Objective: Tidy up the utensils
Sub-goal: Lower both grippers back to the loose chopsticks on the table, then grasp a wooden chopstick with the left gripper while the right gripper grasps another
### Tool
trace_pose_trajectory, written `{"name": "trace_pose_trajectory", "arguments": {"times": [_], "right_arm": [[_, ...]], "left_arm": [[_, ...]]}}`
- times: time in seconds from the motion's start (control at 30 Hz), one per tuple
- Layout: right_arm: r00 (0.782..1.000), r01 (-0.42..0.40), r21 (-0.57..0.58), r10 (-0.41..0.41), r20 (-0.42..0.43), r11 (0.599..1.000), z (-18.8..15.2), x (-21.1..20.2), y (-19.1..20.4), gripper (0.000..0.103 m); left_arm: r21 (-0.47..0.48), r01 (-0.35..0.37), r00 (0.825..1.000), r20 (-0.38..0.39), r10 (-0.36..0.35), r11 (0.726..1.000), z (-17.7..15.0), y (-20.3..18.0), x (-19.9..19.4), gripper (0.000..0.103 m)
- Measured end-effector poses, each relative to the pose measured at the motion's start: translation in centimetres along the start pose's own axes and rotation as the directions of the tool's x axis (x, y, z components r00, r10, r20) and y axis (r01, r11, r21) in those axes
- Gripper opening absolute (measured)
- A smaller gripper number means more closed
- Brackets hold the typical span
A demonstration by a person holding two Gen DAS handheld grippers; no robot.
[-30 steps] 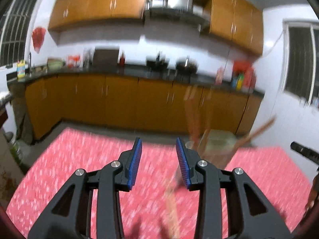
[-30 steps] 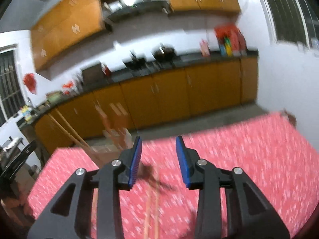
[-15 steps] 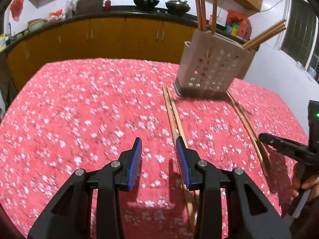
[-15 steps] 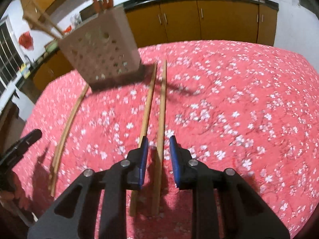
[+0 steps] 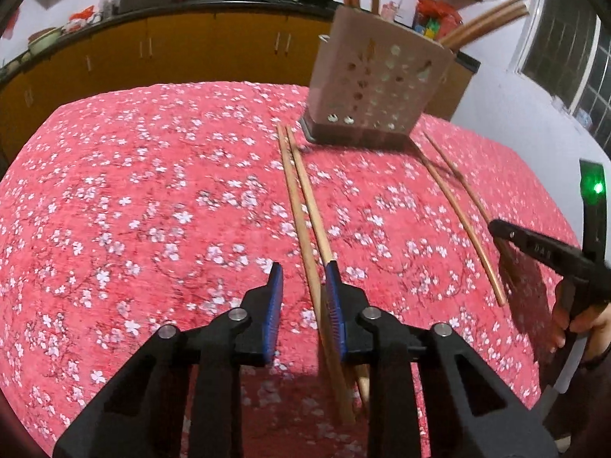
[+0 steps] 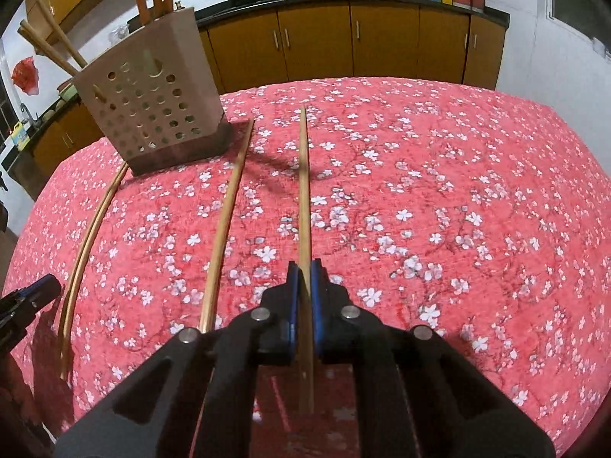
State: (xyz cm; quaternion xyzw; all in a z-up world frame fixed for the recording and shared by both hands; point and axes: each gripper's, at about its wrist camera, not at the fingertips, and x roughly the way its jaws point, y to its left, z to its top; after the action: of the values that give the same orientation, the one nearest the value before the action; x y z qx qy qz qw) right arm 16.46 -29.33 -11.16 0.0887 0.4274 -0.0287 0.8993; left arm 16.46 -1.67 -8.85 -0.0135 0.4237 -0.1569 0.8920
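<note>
A beige perforated utensil holder (image 5: 382, 84) stands at the far side of the red flowered tablecloth (image 5: 152, 191), with several chopsticks upright in it. A pair of wooden chopsticks (image 5: 301, 198) runs from its base into my left gripper (image 5: 303, 267). The jaws are closing with both sticks between them; one stick lies against the right pad, and the left pad stands clear. My right gripper (image 6: 304, 267) is shut on a single chopstick (image 6: 303, 191). Its mate (image 6: 225, 210) lies loose to the left. The holder (image 6: 152, 114) stands at the far left.
The right gripper (image 5: 496, 229), held by a hand, shows at the right edge of the left wrist view; the left gripper (image 6: 46, 286) at the left edge of the right one. Brown cabinets (image 6: 382, 45) with woks on the counter run behind the table.
Both grippers dropped toward the table and tipped downward. The right jaws closed onto one chopstick. The left jaws narrowed around the chopstick pair.
</note>
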Motion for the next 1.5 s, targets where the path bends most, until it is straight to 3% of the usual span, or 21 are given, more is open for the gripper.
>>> {"name": "trace_pose_trajectory", "arguments": {"times": [0.37,0.53,0.87,0.97,1.5], "right_arm": [[1.0,0.002,-0.011,-0.002,-0.003,1.0,-0.3,-0.3,0.4,0.009],[1.0,0.009,-0.033,-0.009,0.003,0.999,-0.7,-0.7,0.6,0.009],[1.0,0.021,-0.038,-0.021,0.014,0.999,0.5,0.2,0.4,0.008],[1.0,0.025,-0.034,-0.025,0.019,0.999,1.0,0.7,0.3,0.008],[1.0,0.011,-0.019,-0.011,0.027,1.0,1.2,1.6,0.0,0.008]], "left_arm": [[0.075,-0.069,0.997,-0.031,0.071,0.995,-0.2,-1.5,1.1,0.019],[0.107,-0.117,0.993,-0.022,0.12,0.987,-0.1,-1.8,1.4,0.009],[-0.018,-0.2,0.98,-0.022,0.2,0.98,2.8,3.5,2.4,0.008],[-0.063,-0.187,0.982,-0.015,0.186,0.98,3.1,4.7,2.4,0.008],[-0.09,-0.152,0.988,0.006,0.153,0.984,2.1,5.6,1.3,0.009]]}}
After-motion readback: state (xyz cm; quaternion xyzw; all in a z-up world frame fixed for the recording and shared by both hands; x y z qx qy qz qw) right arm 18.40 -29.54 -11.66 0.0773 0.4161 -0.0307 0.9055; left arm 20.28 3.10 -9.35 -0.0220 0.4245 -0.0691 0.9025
